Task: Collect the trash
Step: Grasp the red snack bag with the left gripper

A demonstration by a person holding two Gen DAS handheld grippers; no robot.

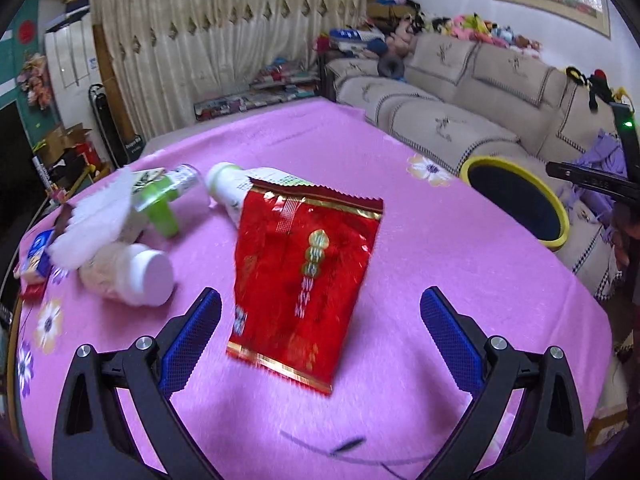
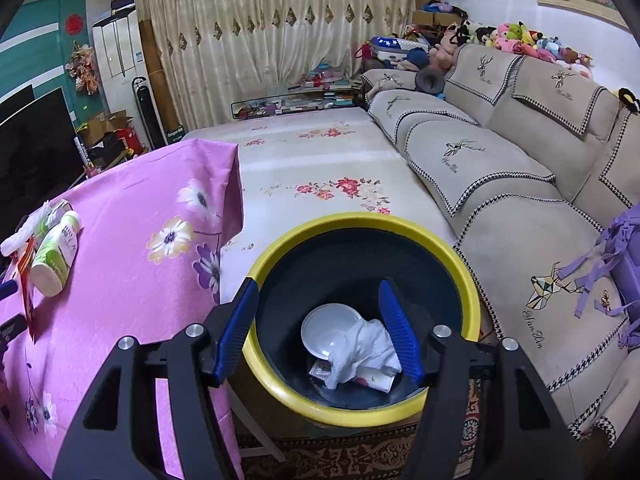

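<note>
A red foil snack wrapper lies flat on the pink tablecloth, just ahead of my left gripper, which is open with nothing between its blue pads. Left of the wrapper lie a white-capped jar, a green-and-white bottle, a green-capped bottle and a white tissue. My right gripper hangs open over the yellow-rimmed bin, empty. In the bin lie a white bowl, a crumpled tissue and paper scraps.
The bin stands off the table's right edge, beside a beige sofa. A purple garment lies on the sofa. A small blue packet sits at the table's left edge. A patterned rug covers the floor under the bin.
</note>
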